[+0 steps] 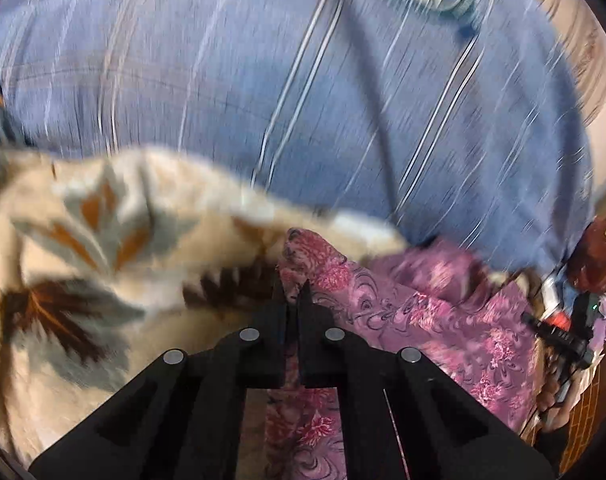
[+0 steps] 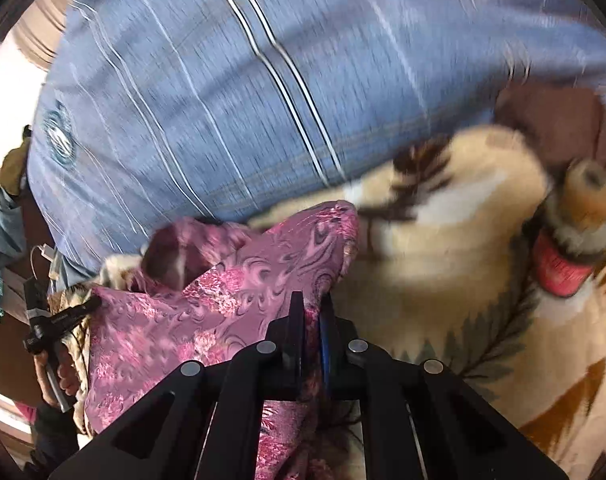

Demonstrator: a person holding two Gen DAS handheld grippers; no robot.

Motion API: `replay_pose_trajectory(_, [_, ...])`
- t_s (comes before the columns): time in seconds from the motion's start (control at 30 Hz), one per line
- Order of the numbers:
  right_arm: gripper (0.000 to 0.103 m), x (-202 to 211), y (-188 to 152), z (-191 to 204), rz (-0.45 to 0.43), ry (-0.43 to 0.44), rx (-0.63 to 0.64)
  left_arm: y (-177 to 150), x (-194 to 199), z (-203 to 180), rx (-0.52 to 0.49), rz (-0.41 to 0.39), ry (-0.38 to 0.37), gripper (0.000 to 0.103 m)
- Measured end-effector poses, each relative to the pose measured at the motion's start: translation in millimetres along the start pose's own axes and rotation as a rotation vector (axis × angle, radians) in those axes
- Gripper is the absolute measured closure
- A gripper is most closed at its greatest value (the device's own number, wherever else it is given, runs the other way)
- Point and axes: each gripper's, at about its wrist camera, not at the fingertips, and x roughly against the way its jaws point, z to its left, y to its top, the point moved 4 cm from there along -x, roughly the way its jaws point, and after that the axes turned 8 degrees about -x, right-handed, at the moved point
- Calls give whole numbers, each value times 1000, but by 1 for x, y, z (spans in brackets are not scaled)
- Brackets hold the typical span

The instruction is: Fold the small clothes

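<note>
Black left gripper (image 1: 295, 296) nearest lens, jaws pinched tight on pink floral cloth (image 1: 415, 312), gripping folded edge. Right gripper (image 2: 311, 312) likewise clamped on same cloth (image 2: 207, 304), fabric bunched between its fingers. Cloth spans between both, lifted above cream leaf-print blanket (image 1: 83, 248), probably to tension it and line edges for fold. Blue striped bedsheet (image 1: 303, 80) beyond blanket's far edge. Heavy blur; both views smeared. Judgement: fold step midway, cloth not yet laid flat.
</note>
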Motion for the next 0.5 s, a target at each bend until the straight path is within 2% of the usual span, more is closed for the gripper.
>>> replay_pose_trajectory(0.07, [97, 7, 4, 6, -38, -17, 24, 15, 8, 4, -22, -58, 11, 101])
replay_pose_trajectory(0.17, [97, 2, 13, 5, -52, -48, 33, 20, -3, 10, -6, -46, 13, 101])
replay_pose_trajectory(0.27, [97, -26, 16, -13, 13, -116, 1, 8, -38, 21, -6, 30, 81, 101])
replay_pose_trajectory(0.37, [96, -58, 7, -27, 96, -181, -3, -22, -73, 32, -6, 166, 116, 100])
replay_pose_trajectory(0.43, [90, -61, 2, -27, 115, -195, 11, -23, -64, 32, -18, 142, 98, 96])
replay_pose_trajectory(0.5, [85, -42, 3, -23, 95, -183, 9, -18, -40, 34, 7, 138, 67, 95])
